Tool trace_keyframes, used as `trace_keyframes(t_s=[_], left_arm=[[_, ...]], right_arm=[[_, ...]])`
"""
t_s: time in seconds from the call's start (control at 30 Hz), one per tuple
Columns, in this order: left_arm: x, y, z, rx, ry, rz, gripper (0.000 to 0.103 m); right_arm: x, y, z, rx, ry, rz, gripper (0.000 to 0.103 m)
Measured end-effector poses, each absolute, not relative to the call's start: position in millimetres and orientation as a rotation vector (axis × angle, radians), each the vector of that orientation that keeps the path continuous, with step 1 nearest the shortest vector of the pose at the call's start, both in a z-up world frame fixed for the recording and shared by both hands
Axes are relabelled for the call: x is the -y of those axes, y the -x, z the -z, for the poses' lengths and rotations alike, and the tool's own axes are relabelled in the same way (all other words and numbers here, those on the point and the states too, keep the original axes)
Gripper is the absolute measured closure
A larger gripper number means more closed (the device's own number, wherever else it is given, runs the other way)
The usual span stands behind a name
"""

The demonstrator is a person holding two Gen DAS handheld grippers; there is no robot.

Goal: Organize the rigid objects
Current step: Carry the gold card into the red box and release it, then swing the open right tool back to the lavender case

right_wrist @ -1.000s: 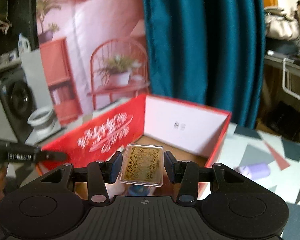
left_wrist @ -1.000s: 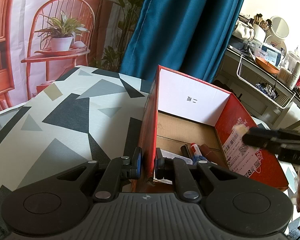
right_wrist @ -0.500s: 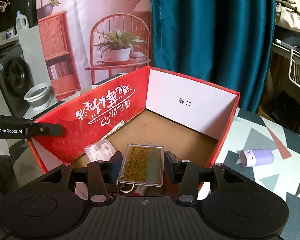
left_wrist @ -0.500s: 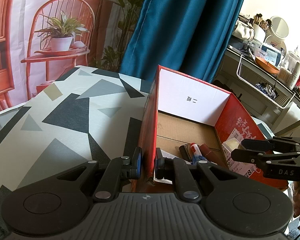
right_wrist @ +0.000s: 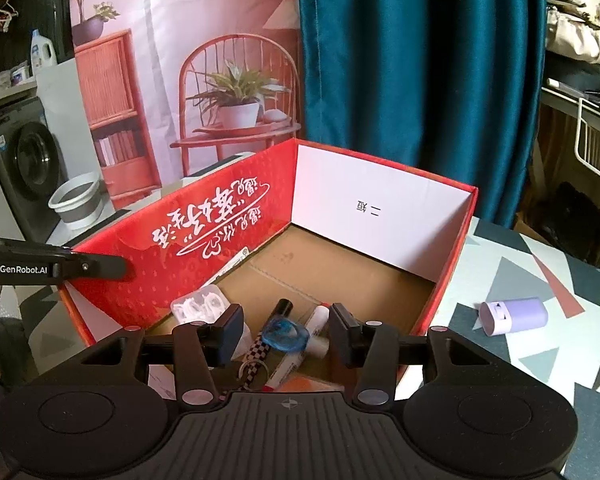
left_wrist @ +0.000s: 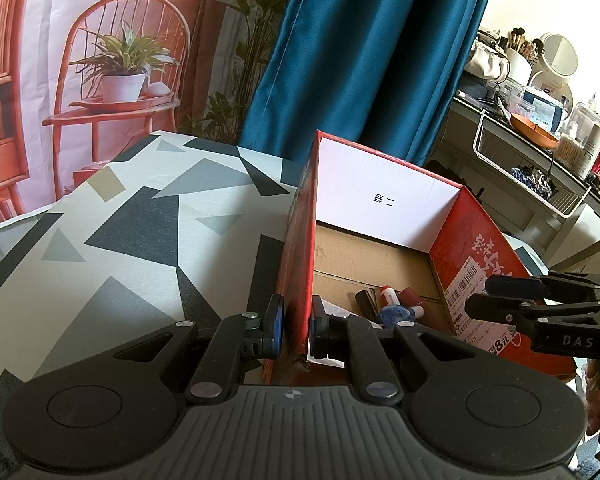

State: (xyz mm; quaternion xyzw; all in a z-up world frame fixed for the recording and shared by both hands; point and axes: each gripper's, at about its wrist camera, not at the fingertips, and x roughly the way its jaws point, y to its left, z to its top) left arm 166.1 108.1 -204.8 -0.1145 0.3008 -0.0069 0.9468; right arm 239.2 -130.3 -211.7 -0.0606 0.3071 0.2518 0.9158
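Left tongs [left_wrist: 295, 330] clamp the red box [left_wrist: 298, 264] wall.

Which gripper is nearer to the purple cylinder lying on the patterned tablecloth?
Right. The right gripper hangs over the red box beside the purple cylinder. The left gripper clamps the box's opposite wall, farther away.

A heavy teal curtain [left_wrist: 364, 60] hangs behind the table, beside a printed pink backdrop [right_wrist: 188, 40] showing a red rattan chair with a potted plant and a red bookcase. To one side stands a grey shelf [left_wrist: 540, 184] crowded with a round white mirror [left_wrist: 558, 54], makeup brushes and jars, with a white wire basket [left_wrist: 536, 184] hooked on its edge. On the opposite side are a dark-doored washing machine [right_wrist: 20, 164], a white detergent bottle [right_wrist: 42, 50] and a grey-and-white plastic basin [right_wrist: 80, 200].
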Motion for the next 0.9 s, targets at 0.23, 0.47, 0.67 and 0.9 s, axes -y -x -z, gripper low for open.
trace_keyframes(t_s=[0.23,0.47,0.67,0.9], left_arm=[[-108,-166,205,-0.613,0.233,0.014,0.090],[-108,-166,205,-0.612,0.233,0.015,0.090],[-108,-166,205,-0.612,0.232,0.014,0.090],[-108,-166,206,-0.611,0.233,0.014,0.090]], right_arm=[[133,-235,204,-0.573,0.111,-0.502,0.022],[144,-234,192,-0.502,0.078,-0.469,0.000],[161,-237,183,-0.453,0.055,-0.445,0.000],[201,-247,175,-0.378,0.024,-0.400,0.000]])
